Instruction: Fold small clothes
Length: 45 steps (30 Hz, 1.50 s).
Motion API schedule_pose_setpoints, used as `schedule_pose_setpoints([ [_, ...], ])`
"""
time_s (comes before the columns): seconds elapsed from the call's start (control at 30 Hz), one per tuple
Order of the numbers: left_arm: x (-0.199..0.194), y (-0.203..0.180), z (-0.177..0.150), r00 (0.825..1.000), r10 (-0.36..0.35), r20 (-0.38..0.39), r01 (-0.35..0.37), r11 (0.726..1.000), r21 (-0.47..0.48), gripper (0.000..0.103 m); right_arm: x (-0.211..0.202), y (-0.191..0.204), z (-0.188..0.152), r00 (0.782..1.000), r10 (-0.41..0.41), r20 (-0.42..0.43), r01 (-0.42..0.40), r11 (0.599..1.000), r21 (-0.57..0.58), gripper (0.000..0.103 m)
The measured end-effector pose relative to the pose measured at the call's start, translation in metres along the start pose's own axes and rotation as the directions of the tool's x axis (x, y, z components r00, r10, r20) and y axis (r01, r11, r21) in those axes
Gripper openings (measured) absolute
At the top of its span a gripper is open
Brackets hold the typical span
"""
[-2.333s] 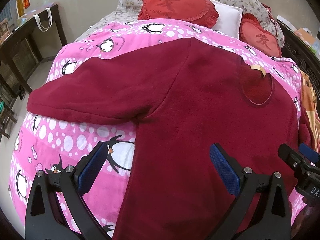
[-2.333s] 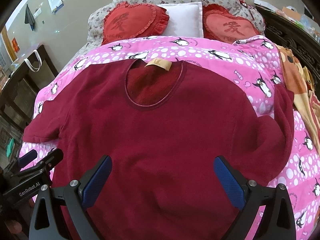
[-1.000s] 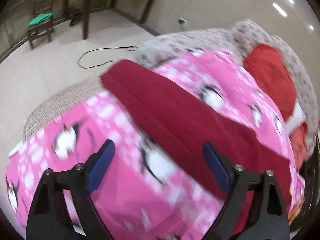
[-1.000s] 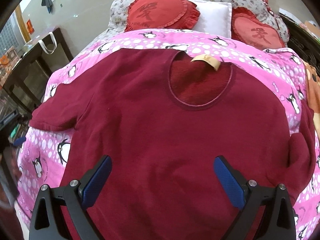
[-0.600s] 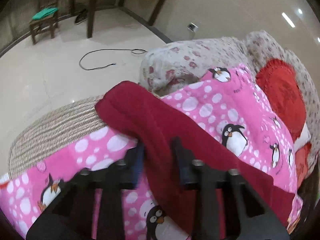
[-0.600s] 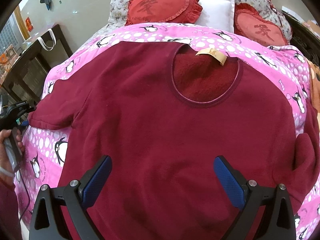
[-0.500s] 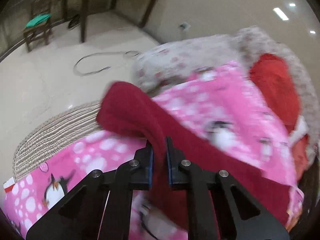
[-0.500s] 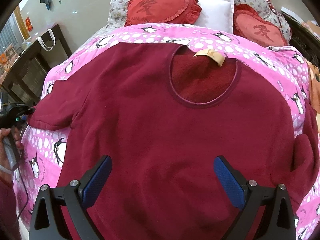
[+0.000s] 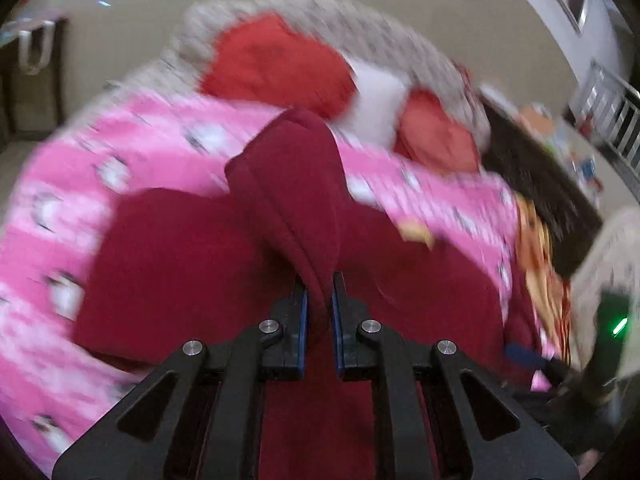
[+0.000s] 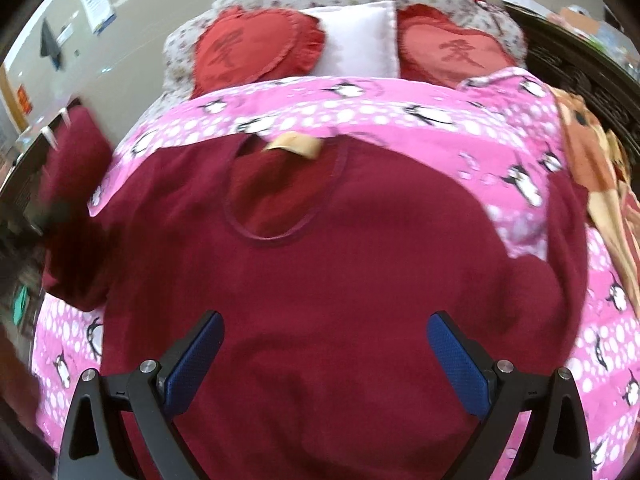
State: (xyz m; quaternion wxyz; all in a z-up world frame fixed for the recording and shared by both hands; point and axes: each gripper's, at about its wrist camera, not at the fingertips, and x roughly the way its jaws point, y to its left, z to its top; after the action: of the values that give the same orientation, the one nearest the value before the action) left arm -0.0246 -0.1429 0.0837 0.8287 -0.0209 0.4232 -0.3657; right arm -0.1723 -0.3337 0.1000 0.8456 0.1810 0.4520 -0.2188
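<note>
A dark red sweater [image 10: 328, 280] lies flat on a pink penguin-print blanket [image 10: 400, 116], neck opening and tan label [image 10: 294, 144] toward the pillows. My left gripper [image 9: 319, 300] is shut on the sweater's left sleeve [image 9: 292, 184], which stands lifted above the sweater body [image 9: 180, 264]. In the right wrist view that raised sleeve [image 10: 76, 148] shows blurred at the far left edge. My right gripper [image 10: 324, 344] hovers open over the sweater's lower middle, with nothing between its blue pads [image 10: 456, 364].
Two red heart cushions [image 10: 256, 48] and a white pillow [image 10: 356, 40] lie at the head of the bed. An orange patterned cloth [image 10: 592, 140] sits at the right edge beside dark carved furniture [image 10: 576, 68]. A dark table [image 9: 36, 68] stands left.
My left gripper closed on the sleeve end at the bed's left edge, then lifted it and swung it in over the sweater. My right gripper shifted slightly and stayed open.
</note>
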Motion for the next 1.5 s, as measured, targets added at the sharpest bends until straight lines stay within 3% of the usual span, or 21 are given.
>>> schedule_pose_setpoints([
  [0.07, 0.030, -0.010, -0.018, 0.997, -0.039, -0.073, 0.040, 0.999, 0.013, 0.014, -0.001, -0.012, -0.001, 1.000, -0.007, -0.005, 0.007, 1.000, 0.025, 0.101],
  [0.13, 0.050, -0.016, -0.027, 0.989, -0.065, -0.135, 0.069, 0.997, 0.029, 0.037, -0.001, -0.020, -0.003, 1.000, 0.002, -0.014, -0.002, 0.999, 0.047, 0.101],
  [0.17, 0.053, -0.016, -0.031, 0.982, -0.097, -0.161, 0.102, 0.994, 0.025, 0.057, -0.001, -0.024, -0.003, 1.000, 0.015, -0.017, -0.014, 0.998, 0.059, 0.101],
  [0.2, 0.047, -0.019, -0.035, 0.980, -0.110, -0.165, 0.115, 0.993, 0.022, 0.065, -0.001, -0.026, -0.002, 0.999, 0.032, -0.017, -0.031, 0.997, 0.068, 0.101],
  [0.33, -0.004, -0.012, -0.035, 0.987, -0.109, -0.120, 0.119, 0.990, 0.074, 0.066, 0.000, -0.025, 0.004, 0.997, 0.079, 0.001, -0.079, 0.994, 0.071, 0.101],
  [0.5, -0.054, 0.035, -0.031, 0.999, 0.037, 0.015, -0.038, 0.997, 0.071, 0.078, 0.005, -0.001, 0.013, 0.985, 0.168, 0.026, -0.169, 0.986, 0.017, 0.101],
  [0.63, -0.057, 0.089, -0.032, 0.988, 0.155, -0.006, -0.155, 0.987, -0.030, 0.078, 0.020, 0.014, 0.020, 0.996, 0.082, 0.042, -0.081, 0.996, -0.035, 0.101],
  [0.73, -0.055, 0.117, -0.032, 0.985, 0.169, -0.040, -0.173, 0.975, -0.143, 0.078, 0.038, 0.017, 0.025, 0.997, 0.052, 0.058, -0.049, 0.997, -0.060, 0.098],
  [0.77, -0.056, 0.121, -0.032, 0.985, 0.169, -0.041, -0.174, 0.970, -0.168, 0.078, 0.045, 0.018, 0.026, 0.997, 0.049, 0.051, -0.045, 0.997, -0.070, 0.080],
  [0.8, -0.058, 0.122, -0.033, 0.985, 0.171, -0.037, -0.175, 0.968, -0.177, 0.078, 0.053, 0.019, 0.026, 0.998, 0.046, 0.035, -0.043, 0.996, -0.080, 0.050],
  [0.87, -0.062, 0.120, -0.029, 0.985, 0.171, -0.023, -0.173, 0.969, -0.175, 0.078, 0.062, 0.023, 0.026, 0.999, 0.040, 0.024, -0.037, 0.994, -0.102, 0.033],
  [0.9, -0.064, 0.118, -0.030, 0.985, 0.169, -0.016, -0.170, 0.971, -0.169, 0.078, 0.057, 0.023, 0.026, 0.997, 0.062, 0.044, -0.057, 0.993, -0.104, 0.017],
  [0.97, -0.065, 0.112, -0.026, 0.986, 0.169, 0.001, -0.167, 0.975, -0.148, 0.078, 0.040, 0.017, 0.027, 0.988, 0.132, 0.081, -0.125, 0.988, -0.094, 0.011],
  [1.07, -0.059, 0.098, -0.019, 0.986, 0.164, 0.015, -0.161, 0.979, -0.124, 0.078, 0.003, 0.007, 0.028, 0.978, 0.115, 0.175, -0.098, 0.990, -0.104, 0.010],
  [1.2, -0.046, 0.083, -0.021, 0.989, 0.150, -0.012, -0.151, 0.985, -0.090, 0.078, -0.017, -0.033, 0.032, 0.972, -0.027, 0.234, 0.027, 1.000, 0.006, 0.010],
  [1.27, -0.044, 0.079, -0.023, 0.990, 0.143, -0.014, -0.144, 0.986, -0.085, 0.078, -0.002, -0.053, 0.035, 0.985, 0.055, 0.161, -0.066, 0.996, 0.064, 0.010],
  [1.33, -0.044, 0.077, -0.025, 0.989, 0.149, -0.010, -0.150, 0.986, -0.073, 0.078, 0.009, -0.052, 0.031, 0.981, 0.165, 0.098, -0.173, 0.982, 0.072, 0.011],
  [1.37, -0.043, 0.077, -0.026, 0.987, 0.160, -0.013, -0.160, 0.985, -0.065, 0.078, 0.013, -0.046, 0.029, 0.980, 0.187, 0.073, -0.191, 0.980, 0.062, 0.018],
  [1.4, -0.042, 0.078, -0.026, 0.986, 0.166, -0.021, -0.167, 0.984, -0.065, 0.078, 0.018, -0.037, 0.027, 0.979, 0.198, 0.049, -0.200, 0.979, 0.039, 0.040],
  [1.47, -0.041, 0.084, -0.028, 0.986, 0.160, -0.042, -0.164, 0.983, -0.088, 0.078, 0.029, -0.016, 0.022, 0.982, 0.186, 0.030, -0.186, 0.982, -0.019, 0.070],
  [1.5, -0.041, 0.086, -0.028, 0.986, 0.160, -0.046, -0.164, 0.982, -0.097, 0.078, 0.033, -0.011, 0.020, 0.985, 0.168, 0.035, -0.166, 0.985, -0.036, 0.071],
])
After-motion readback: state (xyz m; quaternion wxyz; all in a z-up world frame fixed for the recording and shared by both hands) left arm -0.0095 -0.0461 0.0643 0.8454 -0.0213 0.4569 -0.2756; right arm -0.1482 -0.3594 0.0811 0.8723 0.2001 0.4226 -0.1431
